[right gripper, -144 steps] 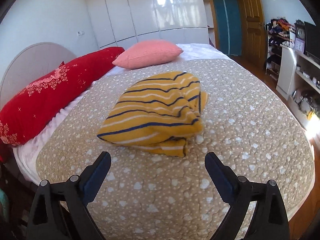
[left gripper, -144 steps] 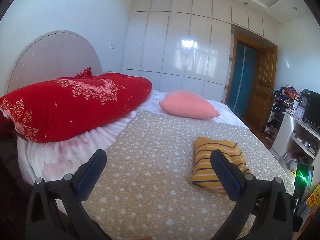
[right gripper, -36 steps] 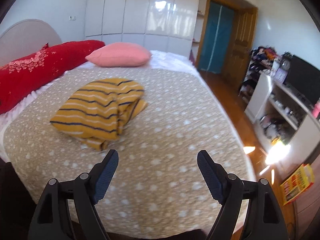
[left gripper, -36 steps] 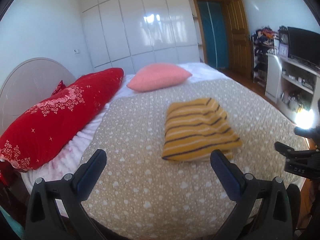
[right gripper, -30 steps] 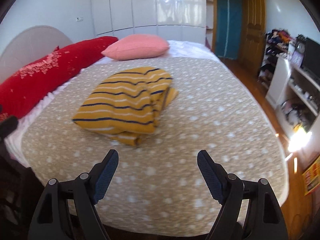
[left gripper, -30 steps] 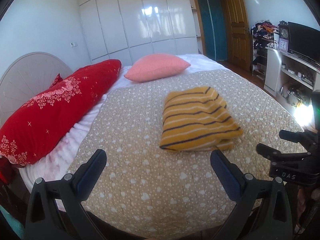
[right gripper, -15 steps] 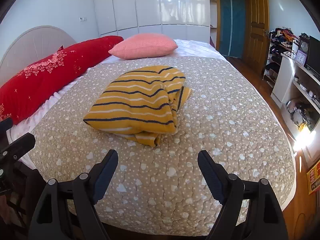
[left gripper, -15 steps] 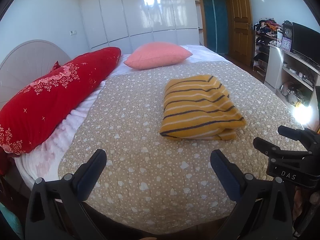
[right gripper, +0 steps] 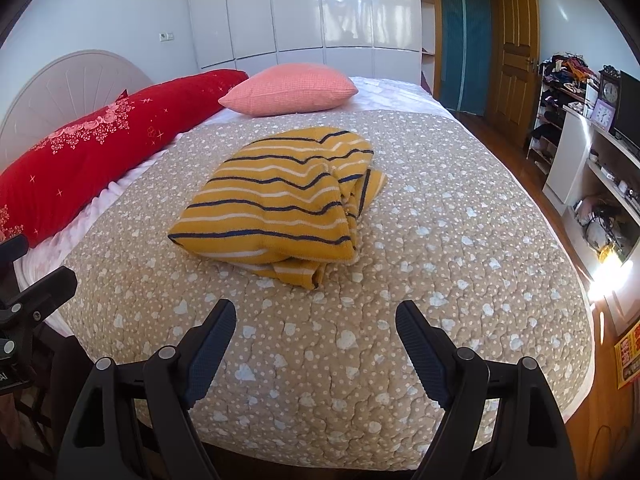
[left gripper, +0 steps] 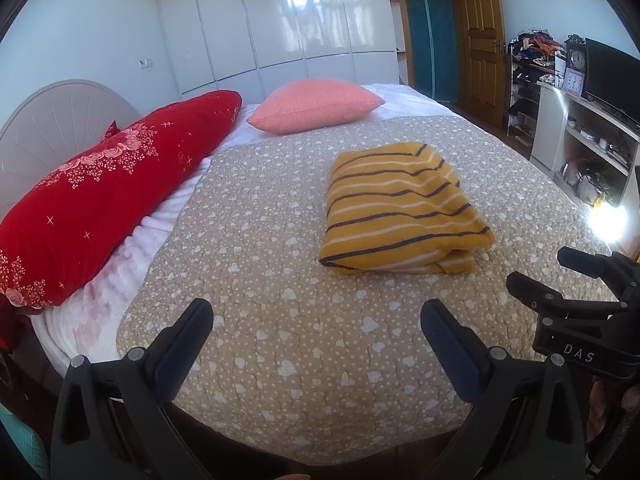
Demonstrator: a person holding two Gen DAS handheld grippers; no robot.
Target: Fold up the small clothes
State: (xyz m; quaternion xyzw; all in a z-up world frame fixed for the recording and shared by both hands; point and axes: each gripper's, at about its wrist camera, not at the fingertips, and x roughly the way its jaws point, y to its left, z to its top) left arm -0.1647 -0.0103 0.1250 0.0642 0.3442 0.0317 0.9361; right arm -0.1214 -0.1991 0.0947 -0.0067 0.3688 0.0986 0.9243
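Note:
A yellow garment with dark and white stripes (left gripper: 400, 216) (right gripper: 280, 200) lies folded in a bundle on the beige dotted bedspread (left gripper: 280, 312) (right gripper: 440, 240). My left gripper (left gripper: 316, 320) hovers open above the near edge of the bed, short of the garment and to its left, nothing between its fingers. My right gripper (right gripper: 316, 320) is open too, just in front of the garment's near edge and not touching it. The right gripper's body shows at the right edge of the left wrist view (left gripper: 580, 320).
A long red pillow (left gripper: 100, 200) (right gripper: 100, 144) lies along the left side and a pink pillow (left gripper: 316, 104) (right gripper: 288, 88) at the far end. White wardrobes stand behind. A white shelf unit with a TV (left gripper: 592, 120) and wooden floor (right gripper: 520, 152) lie to the right.
Both views have pulled back and steadied at the foot of the bed over the last seconds; the garment lies unmoved. Both grippers stayed open.

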